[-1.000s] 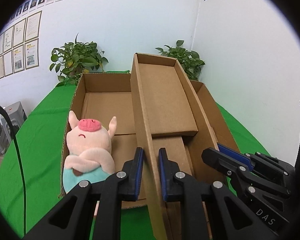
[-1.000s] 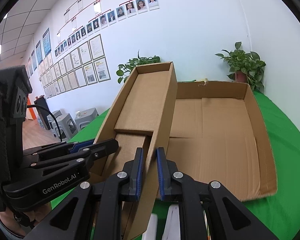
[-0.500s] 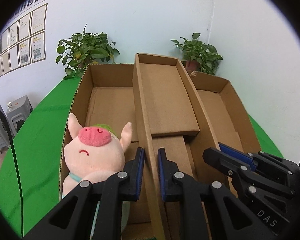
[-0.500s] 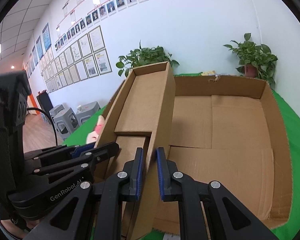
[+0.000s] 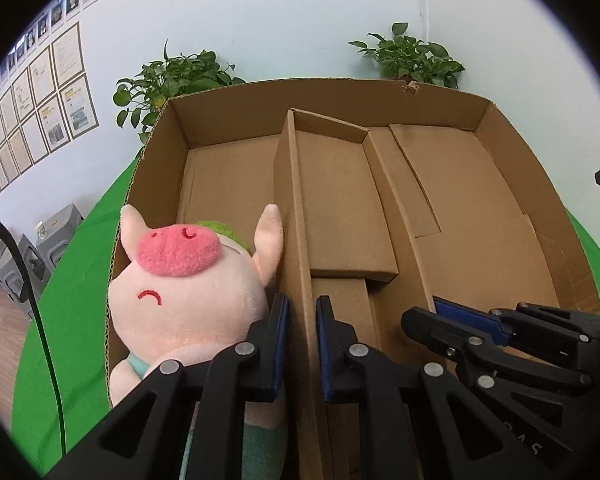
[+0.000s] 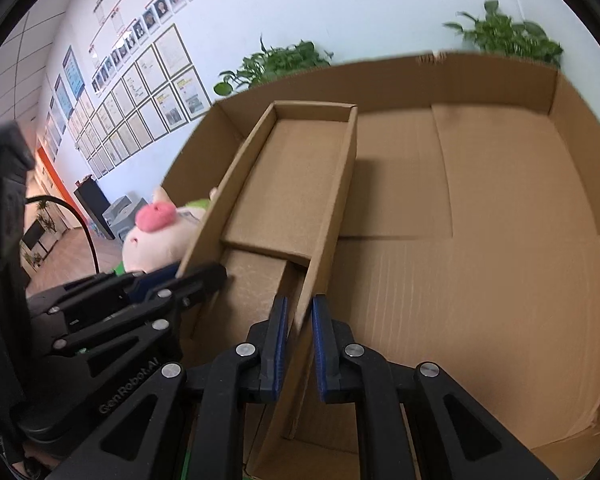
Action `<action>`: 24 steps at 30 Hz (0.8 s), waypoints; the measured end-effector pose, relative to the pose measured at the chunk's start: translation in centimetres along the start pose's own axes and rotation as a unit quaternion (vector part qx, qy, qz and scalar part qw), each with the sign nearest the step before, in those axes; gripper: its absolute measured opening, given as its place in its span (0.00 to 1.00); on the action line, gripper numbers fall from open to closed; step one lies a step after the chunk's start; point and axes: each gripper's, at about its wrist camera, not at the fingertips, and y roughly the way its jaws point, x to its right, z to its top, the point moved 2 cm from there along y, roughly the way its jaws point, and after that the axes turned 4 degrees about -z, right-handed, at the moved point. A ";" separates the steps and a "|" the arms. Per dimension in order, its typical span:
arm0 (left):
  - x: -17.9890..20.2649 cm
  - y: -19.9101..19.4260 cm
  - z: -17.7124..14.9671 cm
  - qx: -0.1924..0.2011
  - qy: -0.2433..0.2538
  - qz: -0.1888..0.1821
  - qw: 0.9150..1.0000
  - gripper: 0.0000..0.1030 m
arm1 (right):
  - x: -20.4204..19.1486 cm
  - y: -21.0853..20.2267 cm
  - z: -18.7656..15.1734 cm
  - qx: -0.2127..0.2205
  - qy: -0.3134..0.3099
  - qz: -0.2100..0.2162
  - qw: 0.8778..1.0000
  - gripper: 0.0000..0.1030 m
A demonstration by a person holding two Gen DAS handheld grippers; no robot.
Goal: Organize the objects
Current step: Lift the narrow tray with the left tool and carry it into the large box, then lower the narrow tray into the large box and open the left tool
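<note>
Two claws hold one small box (image 5: pixel 340 216) between them. The left claw (image 5: pixel 302 344) is pinched tight on the small box's left wall, and the right claw (image 6: pixel 299 342) is pinched tight on its right wall. The small box is long and thin, and it sits inside a big brown box (image 6: pixel 500 280) that spreads out ahead of both claws. Just left of the left claw, a pink toy pig (image 5: pixel 188 292) lies in the big box, touching the small box's wall. Under the big box is a green cloth (image 5: pixel 80 300). Far ahead of the claws stands a white wall (image 5: pixel 280 16) with two leafy plants (image 5: pixel 172 80) in front of it. Up and to the left, framed papers (image 6: pixel 140 104) hang in rows.
</note>
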 end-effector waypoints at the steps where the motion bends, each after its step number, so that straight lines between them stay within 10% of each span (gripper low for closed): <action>1: 0.1 0.0 -0.1 -0.001 0.005 0.002 1.000 0.14 | 0.3 0.3 0.0 0.000 -0.001 -0.001 1.000 0.10; 24: -2.2 -5.2 -1.3 0.035 -0.018 -0.011 0.999 0.17 | -2.7 -0.3 -2.2 0.001 -0.048 -0.029 0.998 0.09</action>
